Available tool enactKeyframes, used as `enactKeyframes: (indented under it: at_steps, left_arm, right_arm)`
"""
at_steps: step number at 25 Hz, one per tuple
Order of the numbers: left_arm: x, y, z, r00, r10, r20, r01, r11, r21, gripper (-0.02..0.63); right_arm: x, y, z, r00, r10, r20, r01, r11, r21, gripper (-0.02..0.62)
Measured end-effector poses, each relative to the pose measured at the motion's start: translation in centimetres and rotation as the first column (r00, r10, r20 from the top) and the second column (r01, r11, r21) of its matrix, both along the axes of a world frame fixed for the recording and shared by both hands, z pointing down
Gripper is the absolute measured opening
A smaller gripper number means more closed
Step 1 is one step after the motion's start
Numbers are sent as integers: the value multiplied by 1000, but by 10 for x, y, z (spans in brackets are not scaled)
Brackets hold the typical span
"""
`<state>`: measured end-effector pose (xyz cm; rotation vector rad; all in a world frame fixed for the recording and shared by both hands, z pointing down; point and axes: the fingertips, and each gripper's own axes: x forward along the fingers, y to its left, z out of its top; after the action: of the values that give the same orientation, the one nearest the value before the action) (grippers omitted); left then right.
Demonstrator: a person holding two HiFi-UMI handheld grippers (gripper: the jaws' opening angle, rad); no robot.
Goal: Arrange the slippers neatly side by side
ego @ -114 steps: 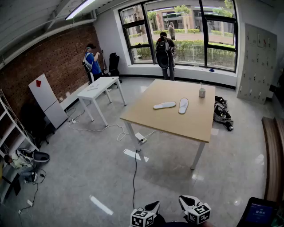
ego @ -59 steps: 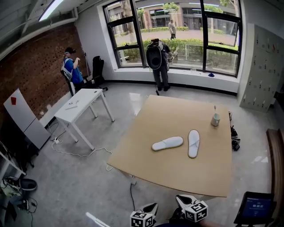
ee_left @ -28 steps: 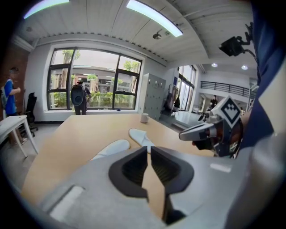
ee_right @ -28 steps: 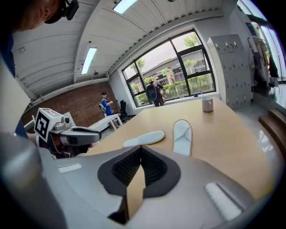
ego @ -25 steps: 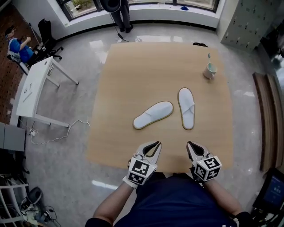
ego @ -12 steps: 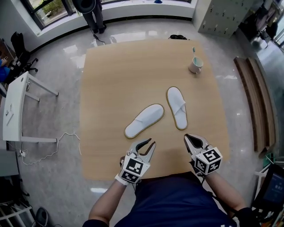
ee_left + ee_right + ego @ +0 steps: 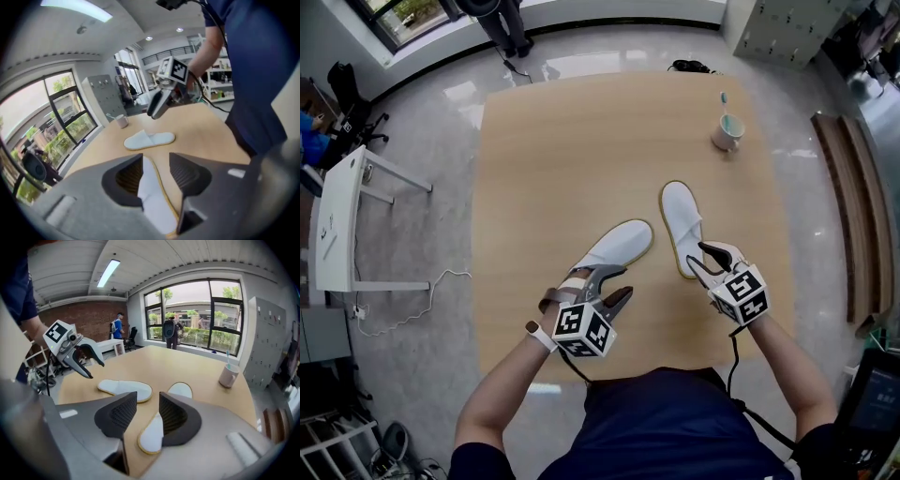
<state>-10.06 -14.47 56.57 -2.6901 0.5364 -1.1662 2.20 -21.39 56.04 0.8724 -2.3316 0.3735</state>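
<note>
Wooden counter [image 7: 562, 150] before me: left slipper [image 7: 617, 247] lies angled, right slipper [image 7: 681, 223] lengthwise; mug [image 7: 727, 132] stands far right.

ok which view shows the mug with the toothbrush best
The right gripper view: the pale ceramic mug holding a toothbrush stands side-on, unobstructed, brush sticking up. The head view shows it small from above; the left gripper view shows it tiny and distant.

The person wears a navy short-sleeved shirt [image 7: 666, 427] and a pale left wristband [image 7: 533, 330]. The grey left gripper [image 7: 624, 280] and right gripper [image 7: 696, 254] each carry a black-and-white marker cube [image 7: 584, 330]; a black cable [image 7: 732, 361] leaves the right.
</note>
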Motion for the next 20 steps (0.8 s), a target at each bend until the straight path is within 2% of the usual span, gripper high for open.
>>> enactKeyframes:
  at_steps: [2,3,5,6,8,11,13,16,17,18,19,20]
  left_arm:
    - [-3,-5,19,990,97,105,-96,995,-14,199]
    - [-6,-7,29,975,150,162,-148,989,-26,222]
    - [-12,-10,47,927,262,270,-257,965,-55,235]
    - [-17,-12,56,893,315,322,-309,948,-70,235]
    - [-30,-20,75,806,405,431,-402,910,-103,244]
    - [-51,-24,102,643,519,563,-518,836,-179,323]
    - [-56,-22,117,530,585,613,-594,773,-224,368]
    - [-60,-16,128,362,659,659,-691,665,-285,419]
    - [-61,-15,130,320,673,667,-711,636,-301,423]
    - [-63,-16,132,293,682,670,-722,617,-312,426]
    - [-64,-17,135,284,688,668,-723,611,-322,425]
    - [-65,-18,138,291,692,661,-714,617,-331,425]
  right_arm:
    - [-6,-12,14,994,-98,-48,98,995,-5,180]
    - [-9,-17,22,985,-154,-72,153,988,-10,195]
    - [-15,-24,37,950,-285,-130,285,958,-21,229]
    - [-16,-26,43,917,-359,-174,360,932,-25,246]
    - [-16,-30,57,822,-497,-279,505,862,-47,279]
    - [-13,-28,80,686,-633,-359,639,760,-120,308]
    - [-12,-25,94,622,-693,-366,690,705,-162,316]
    - [-11,-19,107,528,-761,-377,749,627,-216,330]
    - [-11,-18,110,499,-778,-383,761,604,-236,338]
    - [-11,-18,113,476,-790,-387,767,588,-255,345]
    - [-11,-18,117,463,-797,-388,768,579,-273,348]
    - [-11,-18,122,458,-800,-387,764,577,-289,350]
